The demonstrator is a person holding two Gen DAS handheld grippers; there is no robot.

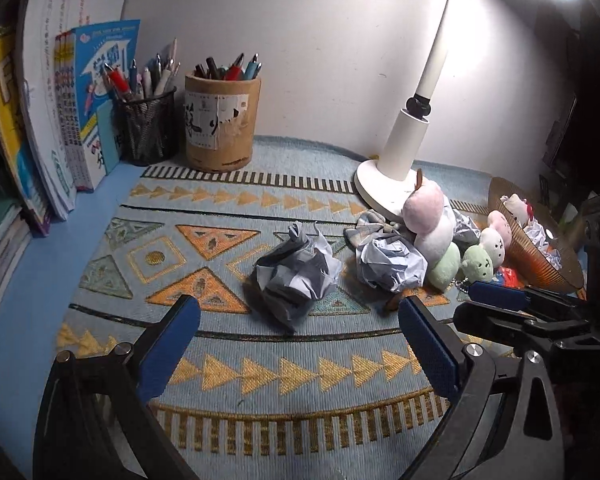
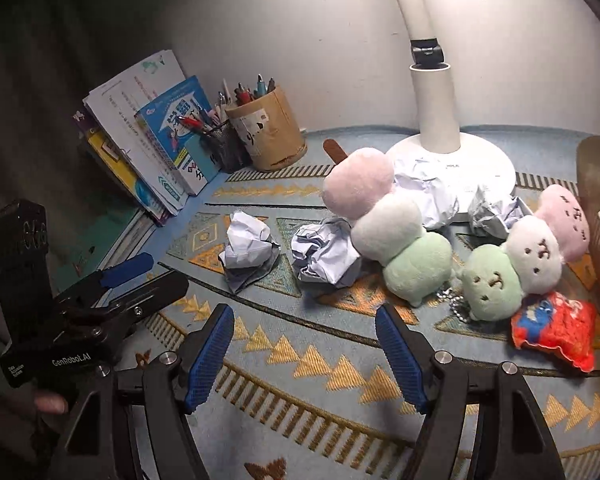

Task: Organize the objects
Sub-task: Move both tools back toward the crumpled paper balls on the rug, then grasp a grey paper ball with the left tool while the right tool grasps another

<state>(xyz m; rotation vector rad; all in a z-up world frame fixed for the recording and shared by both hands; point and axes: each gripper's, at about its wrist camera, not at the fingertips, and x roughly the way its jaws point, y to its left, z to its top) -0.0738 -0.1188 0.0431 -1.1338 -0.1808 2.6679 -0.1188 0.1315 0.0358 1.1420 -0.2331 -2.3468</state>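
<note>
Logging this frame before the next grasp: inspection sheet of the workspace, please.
Surface: patterned blue mat, laid flat.
Job's things: crumpled paper balls; two dango plushes; red snack packet.
Clutter: mesh pen cup, round pen holder, leaning books, tipped basket.
Grippers: left gripper open, empty; right gripper open, empty.
Cables: nothing seen.
Surroundings: lit desk lamp, plain wall.
</note>
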